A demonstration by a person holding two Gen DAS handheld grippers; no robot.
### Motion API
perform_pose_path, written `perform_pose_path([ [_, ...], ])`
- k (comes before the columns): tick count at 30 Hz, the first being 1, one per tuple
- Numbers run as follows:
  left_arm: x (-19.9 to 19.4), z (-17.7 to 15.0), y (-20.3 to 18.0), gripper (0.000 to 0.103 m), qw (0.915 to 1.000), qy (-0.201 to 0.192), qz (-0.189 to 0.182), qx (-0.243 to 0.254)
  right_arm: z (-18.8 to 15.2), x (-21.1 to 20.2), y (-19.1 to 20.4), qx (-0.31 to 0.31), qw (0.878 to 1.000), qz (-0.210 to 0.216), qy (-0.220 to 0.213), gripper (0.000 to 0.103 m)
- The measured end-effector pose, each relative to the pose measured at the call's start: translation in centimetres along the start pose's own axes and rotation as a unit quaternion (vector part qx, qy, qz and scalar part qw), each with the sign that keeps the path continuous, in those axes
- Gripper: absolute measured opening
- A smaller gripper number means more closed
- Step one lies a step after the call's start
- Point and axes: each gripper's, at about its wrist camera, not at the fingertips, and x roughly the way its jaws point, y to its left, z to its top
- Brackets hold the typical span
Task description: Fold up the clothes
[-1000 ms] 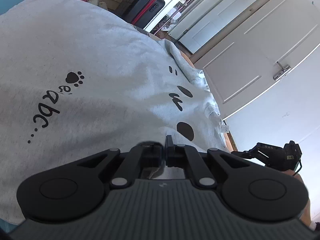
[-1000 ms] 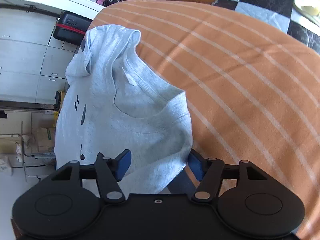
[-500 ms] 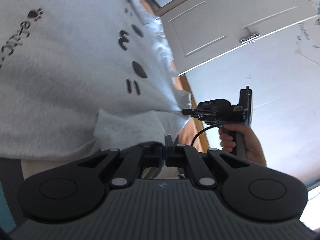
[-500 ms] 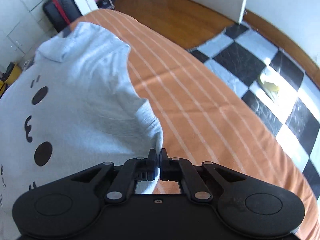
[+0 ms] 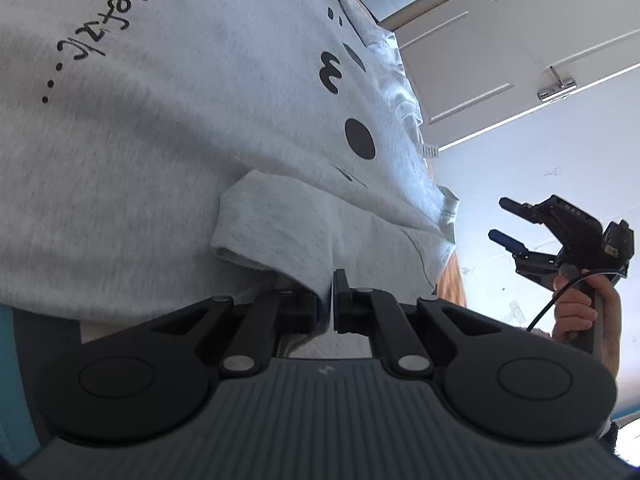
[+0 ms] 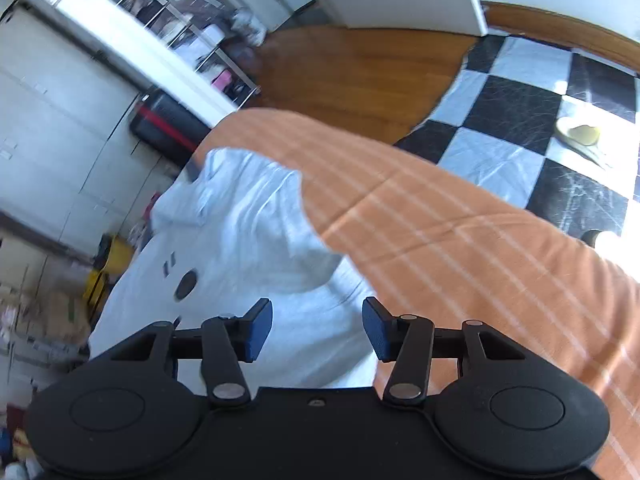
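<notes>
My left fingers [image 5: 333, 300] are pressed together on a fold of the light grey cotton T-shirt with black cartoon-face print [image 5: 168, 128]; the pinched piece looks like a sleeve [image 5: 276, 224], doubled under the body of the shirt just ahead of my fingertips. My right fingers [image 6: 317, 330] are spreading apart, their blue pads clear of the cloth, with nothing gripped between them; the grey fabric lies below and beyond the gap. In the left view I can see that same right tool held up in the air by my right hand [image 5: 586, 306], off to the right of my left fingers and apart from the shirt's edge.

The T-shirt lies spread on an orange bed cover with thin pale stripes [image 6: 460, 240]. From my right fingers it runs away to the upper left, its long axis slanting that way, ending in a rumpled sleeve at the far end. The printed face, a black dot and short dashes, sits to the left of my right fingers. The black lettering and paw print are far up and left of my left fingers.

Beyond the bed, right of my right fingers, is a black-and-white chequered floor [image 6: 520, 112]; straight ahead is brown wooden flooring [image 6: 352, 76], a white panelled door [image 5: 500, 44], and white cabinets [image 6: 60, 128] with a dark suitcase with a red band [image 6: 164, 124] to the left.
</notes>
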Motion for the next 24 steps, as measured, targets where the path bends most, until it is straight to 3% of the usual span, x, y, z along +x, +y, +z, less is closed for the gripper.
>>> perform_pose_path([
  [3, 1.6, -1.2, 0.1, 0.013, 0.9989, 0.035, 0.028, -0.017, -1.3, 0.0, 2.9, -0.099, 0.991, 0.038, 0.082, 0.056],
  [5, 2.0, -1.9, 0.6, 0.017, 0.9986, 0.026, 0.023, -0.04, -2.6, -0.4, 4.5, -0.157, 0.978, 0.056, 0.129, 0.057],
  [7, 1.9, -1.9, 0.4, 0.018, 0.9988, 0.021, 0.018, -0.042, -3.5, -1.3, 4.8, -0.181, 0.97, 0.067, 0.145, 0.058],
  [8, 1.8, -1.9, 0.1, 0.014, 0.9992, 0.017, 0.019, -0.032, -3.8, -1.9, 4.8, -0.186, 0.969, 0.068, 0.146, 0.058],
  [9, 1.3, -2.1, -0.4, 0.002, 0.9995, 0.005, 0.025, -0.019, -4.0, -2.4, 4.8, -0.189, 0.969, 0.068, 0.144, 0.058],
  [11, 0.0, -2.7, -1.7, 0.002, 0.9996, -0.018, 0.017, -0.012, -4.2, -3.3, 4.5, -0.189, 0.971, 0.069, 0.133, 0.058],
  [13, -1.2, -3.8, -2.6, 0.002, 0.9989, -0.024, -0.024, -0.033, -4.3, -3.6, 4.2, -0.176, 0.972, 0.08, 0.136, 0.058],
  [16, -1.7, -6.7, -3.4, 0.002, 0.9952, 0.0, -0.074, -0.064, -4.8, -3.6, 3.8, -0.109, 0.975, 0.118, 0.156, 0.063],
  [19, -0.5, -9.9, -4.2, 0.002, 0.9904, 0.048, -0.101, -0.081, -6.0, -3.0, 4.6, -0.097, 0.971, 0.143, 0.167, 0.068],
  [21, -0.1, -11.4, -5.3, 0.002, 0.9894, 0.063, -0.112, -0.068, -6.8, -2.3, 5.4, -0.102, 0.968, 0.148, 0.173, 0.069],
  [24, -0.4, -11.8, -6.8, 0.002, 0.9921, 0.058, -0.107, -0.028, -7.6, -0.4, 6.7, -0.13, 0.966, 0.122, 0.186, 0.069],
])
